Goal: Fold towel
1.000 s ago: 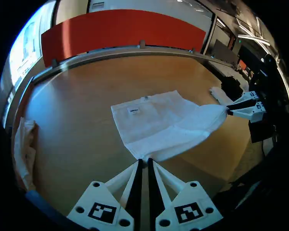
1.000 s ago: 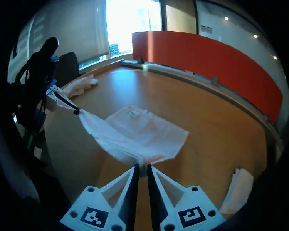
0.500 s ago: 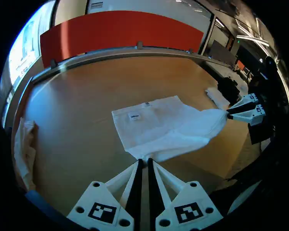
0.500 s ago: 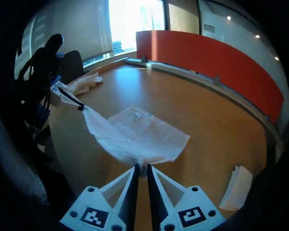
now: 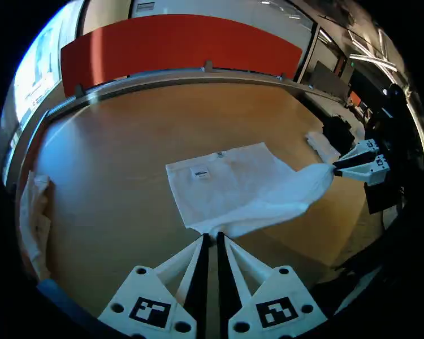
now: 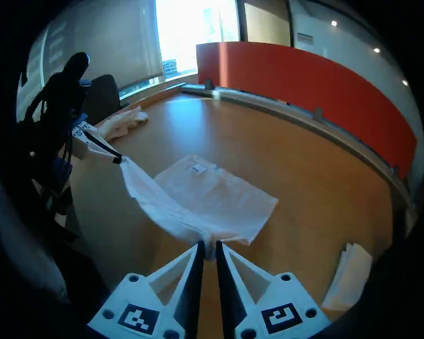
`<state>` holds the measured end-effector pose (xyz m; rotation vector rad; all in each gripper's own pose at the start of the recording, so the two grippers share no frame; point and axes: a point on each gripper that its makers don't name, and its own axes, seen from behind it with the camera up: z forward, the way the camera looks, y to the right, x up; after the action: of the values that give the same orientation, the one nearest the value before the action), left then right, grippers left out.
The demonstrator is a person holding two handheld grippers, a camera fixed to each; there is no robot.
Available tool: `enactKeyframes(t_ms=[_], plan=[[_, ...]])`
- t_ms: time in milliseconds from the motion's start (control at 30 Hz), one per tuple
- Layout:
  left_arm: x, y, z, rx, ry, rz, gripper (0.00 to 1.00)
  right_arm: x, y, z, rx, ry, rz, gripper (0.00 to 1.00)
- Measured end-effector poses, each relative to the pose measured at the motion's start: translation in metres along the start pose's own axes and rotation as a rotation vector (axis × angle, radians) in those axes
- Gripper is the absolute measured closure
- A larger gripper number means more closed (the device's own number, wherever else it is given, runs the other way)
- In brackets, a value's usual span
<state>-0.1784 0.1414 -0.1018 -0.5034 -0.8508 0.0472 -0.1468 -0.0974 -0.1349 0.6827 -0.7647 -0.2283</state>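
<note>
**Q:** What has altered over the last second?

**A:** Very little. On the table [image 5: 110,147] the towel [image 5: 234,181] is seen about mid-surface. Its far half is laid flat, and its near hem is raised and stretched as a sagging band toward the table's near edge. The flat half has been drawn slightly nearer, as is shown by the small shift of the label [image 5: 200,174]. The left gripper [image 5: 211,240] is closed on one near corner. The right gripper [image 5: 336,167] is closed on the other. Both have been kept almost where they were.

**Q:** What is implied for the fold?

**A:** The hem is judged to be lifted and tensioned only. It has not yet been carried over to the far hem, so the first fold remains to be made.

**Q:** What cannot be made out?

**A:** The person [image 6: 56,107] behind the far gripper is reduced to a dark silhouette in the right gripper view. The crumpled cloths [image 5: 34,220] at the table's side edges are partly cut off. The pinched corners are covered by the fingers themselves, so the depth of each grip cannot be judged. The label's print is too small to be resolved.
</note>
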Motion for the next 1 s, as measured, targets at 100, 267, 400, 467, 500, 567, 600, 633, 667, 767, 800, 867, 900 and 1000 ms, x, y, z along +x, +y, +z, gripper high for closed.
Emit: enactKeyframes(t_ms=[100,267,400,467,500,567,600,633,667,767,800,867,900,1000], plan=[[0.005,-0.004,0.006,0.003,0.007,-0.004,0.90,0.002,0.007,0.007,-0.004,-0.003,0.005,0.84],[0.015,-0.012,0.019,0.013,0.018,-0.007,0.90,0.006,0.021,0.021,-0.012,-0.004,0.015,0.84],[0.022,-0.020,0.029,0.021,0.024,-0.003,0.90,0.010,0.032,0.033,-0.018,-0.009,0.017,0.84],[0.028,-0.024,0.035,0.025,0.032,0.000,0.90,0.012,0.038,0.038,-0.022,-0.011,0.016,0.84],[0.031,-0.026,0.037,0.027,0.036,0.002,0.90,0.013,0.040,0.041,-0.024,-0.012,0.017,0.84],[0.037,-0.029,0.042,0.030,0.043,0.007,0.90,0.015,0.045,0.046,-0.029,-0.015,0.022,0.84],[0.039,-0.030,0.045,0.032,0.045,0.009,0.90,0.016,0.048,0.049,-0.031,-0.016,0.025,0.84],[0.041,-0.031,0.047,0.033,0.046,0.012,0.90,0.017,0.050,0.051,-0.034,-0.017,0.029,0.84],[0.043,-0.033,0.050,0.035,0.047,0.016,0.90,0.018,0.052,0.053,-0.036,-0.019,0.032,0.84],[0.047,-0.035,0.056,0.038,0.046,0.026,0.90,0.019,0.056,0.058,-0.040,-0.024,0.041,0.84],[0.048,-0.036,0.057,0.038,0.045,0.030,0.90,0.018,0.056,0.059,-0.040,-0.026,0.043,0.84],[0.048,-0.037,0.061,0.039,0.042,0.035,0.90,0.017,0.057,0.061,-0.041,-0.031,0.044,0.84],[0.048,-0.037,0.062,0.038,0.040,0.037,0.90,0.017,0.058,0.063,-0.041,-0.034,0.045,0.85],[0.046,-0.039,0.067,0.036,0.031,0.040,0.90,0.014,0.060,0.066,-0.042,-0.044,0.046,0.85]])
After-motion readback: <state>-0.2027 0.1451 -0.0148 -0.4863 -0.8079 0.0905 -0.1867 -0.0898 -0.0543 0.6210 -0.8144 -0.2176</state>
